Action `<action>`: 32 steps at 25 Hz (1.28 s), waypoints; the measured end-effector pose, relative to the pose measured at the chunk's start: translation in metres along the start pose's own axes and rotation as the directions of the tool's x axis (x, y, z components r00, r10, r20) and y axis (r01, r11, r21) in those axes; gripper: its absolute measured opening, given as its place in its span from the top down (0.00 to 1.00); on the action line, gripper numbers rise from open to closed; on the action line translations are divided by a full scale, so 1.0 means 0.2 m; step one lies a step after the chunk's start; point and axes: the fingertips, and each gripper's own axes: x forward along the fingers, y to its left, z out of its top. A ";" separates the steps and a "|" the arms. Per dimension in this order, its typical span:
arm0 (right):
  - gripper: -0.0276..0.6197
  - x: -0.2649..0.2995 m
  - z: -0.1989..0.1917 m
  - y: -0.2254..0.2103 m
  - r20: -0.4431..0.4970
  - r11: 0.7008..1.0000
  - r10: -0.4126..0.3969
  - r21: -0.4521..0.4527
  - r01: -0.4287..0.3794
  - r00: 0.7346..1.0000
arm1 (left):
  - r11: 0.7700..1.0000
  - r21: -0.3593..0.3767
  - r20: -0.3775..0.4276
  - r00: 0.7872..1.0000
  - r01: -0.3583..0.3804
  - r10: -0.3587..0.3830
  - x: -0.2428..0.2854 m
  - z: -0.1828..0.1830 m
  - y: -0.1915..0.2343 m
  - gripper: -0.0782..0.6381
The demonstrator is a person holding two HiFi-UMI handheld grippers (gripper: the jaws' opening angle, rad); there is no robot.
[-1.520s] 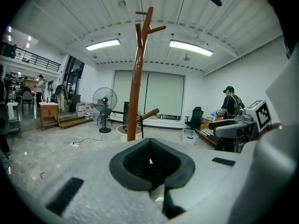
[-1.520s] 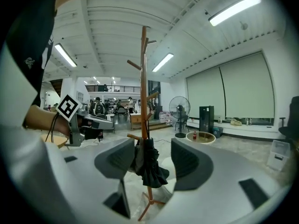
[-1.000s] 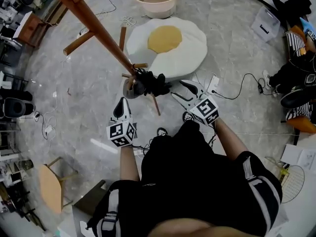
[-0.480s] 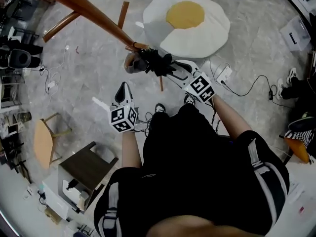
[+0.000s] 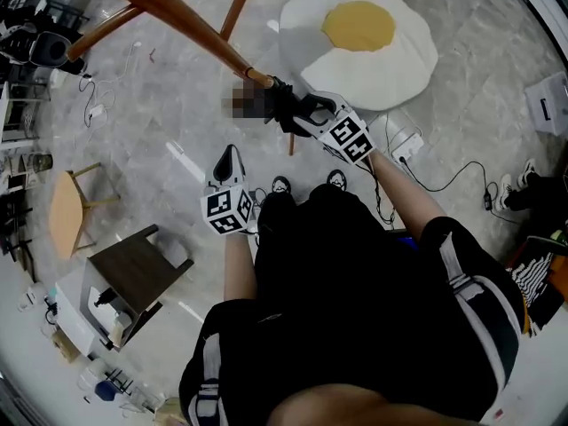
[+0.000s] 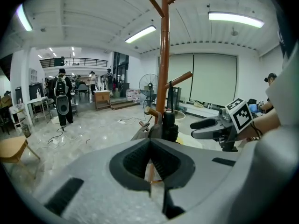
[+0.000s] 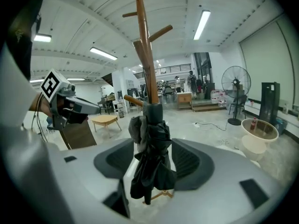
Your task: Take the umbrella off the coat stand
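A tall wooden coat stand [image 5: 182,25] leans across the head view. A folded black umbrella [image 5: 282,105] hangs from one of its low pegs. In the right gripper view the umbrella [image 7: 152,164] hangs straight down in front of the pole [image 7: 145,55], between my right gripper's [image 7: 154,143] jaws. Those jaws are opening and the pads stand off the fabric. My left gripper [image 5: 228,160] is lower and to the left of the umbrella, apart from it. Its jaws meet with nothing in them [image 6: 150,141]. The left gripper view shows the stand [image 6: 163,55], the umbrella [image 6: 168,125] and the right gripper [image 6: 194,129].
A fried-egg rug [image 5: 359,38] lies beyond the stand. Cables and a power strip [image 5: 399,145] run along the floor at the right. A small wooden table [image 5: 67,216] and a dark cabinet [image 5: 138,269] stand at the left. A fan [image 7: 236,90], a basin [image 7: 259,134] and people [image 6: 61,94] are farther off.
My right gripper has moved left and in, from beside the umbrella to around it. The left gripper has followed a little toward the stand. The head view has shifted.
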 end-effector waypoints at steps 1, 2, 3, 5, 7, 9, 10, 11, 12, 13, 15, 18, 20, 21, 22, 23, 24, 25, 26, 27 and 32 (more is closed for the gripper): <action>0.56 0.02 -0.01 -0.01 -0.008 1.000 0.010 -0.007 -0.010 1.000 | 1.000 -0.003 0.001 1.000 -0.008 0.008 0.01 0.00 0.00 0.89; 0.55 0.05 -0.01 -0.02 -0.011 1.000 0.018 -0.011 -0.019 1.000 | 1.000 -0.007 0.003 1.000 -0.015 0.015 0.03 -0.01 0.00 0.89; 0.55 0.07 -0.02 -0.04 -0.009 1.000 0.026 -0.013 -0.027 1.000 | 1.000 -0.011 0.006 1.000 -0.021 0.021 0.04 -0.01 -0.01 0.89; 0.54 0.12 -0.01 -0.06 0.001 0.999 0.043 -0.013 -0.043 0.999 | 0.999 -0.017 0.016 0.999 -0.028 0.028 0.08 -0.02 -0.02 0.89; 0.52 0.18 -0.01 -0.07 0.008 0.998 0.065 -0.005 -0.065 0.998 | 0.999 -0.027 0.026 0.999 -0.038 0.039 0.11 -0.04 -0.02 0.89; 0.49 0.26 -0.02 -0.06 0.004 0.996 0.094 0.011 -0.094 0.996 | 0.998 -0.048 0.031 0.998 -0.051 0.053 0.12 -0.06 -0.01 0.89; 0.47 0.29 -0.03 -0.05 -0.001 0.994 0.108 0.019 -0.108 0.994 | 0.997 -0.060 0.032 0.998 -0.056 0.058 0.12 -0.06 0.00 0.89; 0.45 0.31 -0.04 -0.04 -0.006 0.992 0.121 0.023 -0.120 0.993 | 0.996 -0.069 0.032 0.998 -0.059 0.061 0.11 -0.07 0.00 0.89; 0.44 0.34 -0.04 -0.03 -0.010 0.991 0.130 0.022 -0.130 0.991 | 0.995 -0.074 0.030 0.998 -0.061 0.063 0.11 -0.07 0.00 0.89; 0.43 0.36 -0.04 -0.03 -0.012 0.991 0.136 0.019 -0.136 0.991 | 0.995 -0.076 0.028 0.998 -0.062 0.065 0.11 -0.07 0.01 0.89; 0.42 0.40 -0.04 -0.04 -0.015 0.991 0.133 0.017 -0.133 0.991 | 0.995 -0.077 0.028 0.997 -0.064 0.066 0.11 -0.07 0.01 0.89; 0.43 0.48 -0.07 -0.08 -0.037 0.993 0.113 0.030 -0.112 0.993 | 0.995 -0.081 0.026 0.997 -0.066 0.068 0.11 -0.08 0.02 0.89; 0.42 0.51 -0.08 -0.08 -0.045 0.993 0.116 0.042 -0.115 0.992 | 0.995 -0.082 0.020 0.998 -0.065 0.067 0.10 -0.09 0.02 0.89; 0.43 0.53 -0.08 -0.08 -0.048 0.992 0.122 0.043 -0.119 0.991 | 0.994 -0.083 0.017 0.998 -0.065 0.066 0.09 -0.10 0.02 0.89; 0.45 0.54 -0.09 -0.07 -0.053 0.991 0.126 0.043 -0.123 0.991 | 0.994 -0.086 0.015 0.998 -0.063 0.065 0.08 -0.11 0.02 0.89; 0.47 0.55 -0.09 -0.06 -0.057 0.991 0.127 0.043 -0.124 0.990 | 0.994 -0.089 0.014 0.998 -0.062 0.063 0.07 -0.12 0.02 0.89; 0.48 0.56 -0.10 -0.06 -0.058 0.991 0.126 0.046 -0.123 0.990 | 0.994 -0.092 0.014 0.998 -0.059 0.060 0.07 -0.12 0.02 0.89; 0.49 0.56 -0.11 -0.05 -0.058 0.991 0.123 0.053 -0.120 0.991 | 0.994 -0.093 0.016 0.998 -0.055 0.057 0.06 -0.13 0.01 0.89; 0.50 0.57 -0.13 -0.04 -0.056 0.991 0.120 0.062 -0.117 0.991 | 0.994 -0.093 0.017 0.998 -0.052 0.053 0.05 -0.13 0.01 0.89; 0.50 0.58 -0.14 -0.03 -0.055 0.991 0.117 0.071 -0.113 0.992 | 0.995 -0.092 0.018 0.999 -0.048 0.050 0.04 -0.14 0.01 0.89; 0.55 0.59 -0.15 -0.03 -0.078 0.996 0.061 0.066 -0.056 0.995 | 0.995 -0.094 0.019 0.999 -0.028 0.030 0.02 -0.14 0.00 0.89</action>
